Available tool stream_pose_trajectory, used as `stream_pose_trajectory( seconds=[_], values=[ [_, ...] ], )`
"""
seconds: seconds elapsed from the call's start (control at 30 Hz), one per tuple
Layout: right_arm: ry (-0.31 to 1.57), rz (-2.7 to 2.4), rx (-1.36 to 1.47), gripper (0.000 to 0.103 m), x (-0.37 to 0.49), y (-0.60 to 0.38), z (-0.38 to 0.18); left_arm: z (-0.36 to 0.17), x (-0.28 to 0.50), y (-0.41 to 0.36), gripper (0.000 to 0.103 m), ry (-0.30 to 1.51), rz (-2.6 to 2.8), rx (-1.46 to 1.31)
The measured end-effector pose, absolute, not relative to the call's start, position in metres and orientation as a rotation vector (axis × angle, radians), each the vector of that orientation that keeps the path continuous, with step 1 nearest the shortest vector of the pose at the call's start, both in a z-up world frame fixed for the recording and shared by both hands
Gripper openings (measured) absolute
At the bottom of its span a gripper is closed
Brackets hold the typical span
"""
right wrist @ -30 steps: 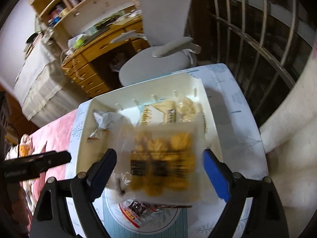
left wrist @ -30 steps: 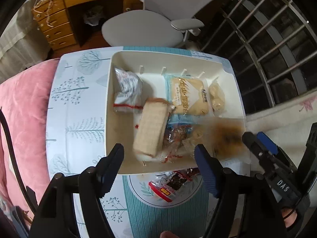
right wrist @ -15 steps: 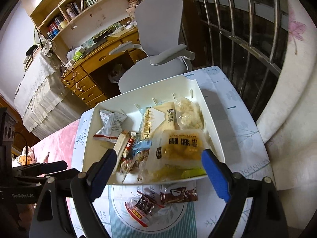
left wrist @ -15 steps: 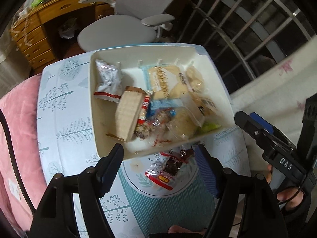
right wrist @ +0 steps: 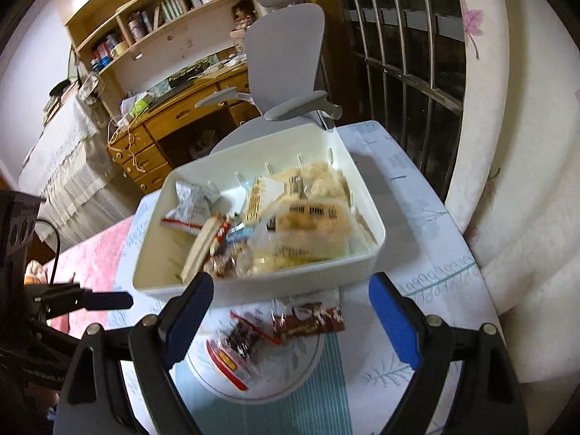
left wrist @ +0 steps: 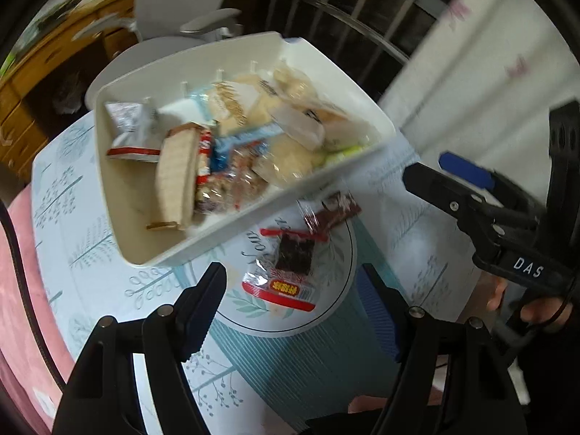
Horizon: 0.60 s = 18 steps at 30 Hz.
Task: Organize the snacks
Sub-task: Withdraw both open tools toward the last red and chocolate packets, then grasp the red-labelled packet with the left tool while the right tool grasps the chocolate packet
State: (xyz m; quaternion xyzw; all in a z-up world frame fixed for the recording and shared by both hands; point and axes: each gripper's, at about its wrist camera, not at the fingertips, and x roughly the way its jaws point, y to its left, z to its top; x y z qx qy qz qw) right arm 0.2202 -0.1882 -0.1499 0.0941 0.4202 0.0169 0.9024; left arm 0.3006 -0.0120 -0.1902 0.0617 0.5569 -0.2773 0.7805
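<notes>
A white bin [left wrist: 319, 177] [right wrist: 261, 286] on the table holds several snack packs, with a yellow cookie bag [right wrist: 308, 228] lying on top at its right. Two packs lie on the table in front of the bin: a red-edged clear pack [left wrist: 286, 272] [right wrist: 235, 348] and a brown chocolate bar wrapper [left wrist: 333, 210] [right wrist: 311, 320]. My left gripper [left wrist: 293, 308] is open and empty above the red-edged pack. My right gripper [right wrist: 290, 322] is open and empty above both loose packs, and it also shows in the left wrist view [left wrist: 449, 177].
The table wears a white and teal leaf-print cloth [right wrist: 427, 224]. A grey office chair [right wrist: 286, 72] and a wooden desk [right wrist: 170, 119] stand behind it. A pink cushion [left wrist: 21, 290] lies to the left, window bars [right wrist: 409, 54] and a curtain to the right.
The right gripper let the yellow cookie bag go into the bin and drew back, open. Both grippers have pulled back toward the near side, and the left view has swung right.
</notes>
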Motion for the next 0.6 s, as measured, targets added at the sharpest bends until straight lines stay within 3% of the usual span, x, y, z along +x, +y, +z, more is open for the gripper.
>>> stream_pose_trajectory(
  seconds=[0.6],
  values=[
    [0.897,0.103,0.114,0.088,0.213,-0.194,-0.231,-0.287,0.298,-0.054,0.073,1.216,-0.63,0.251]
  ],
)
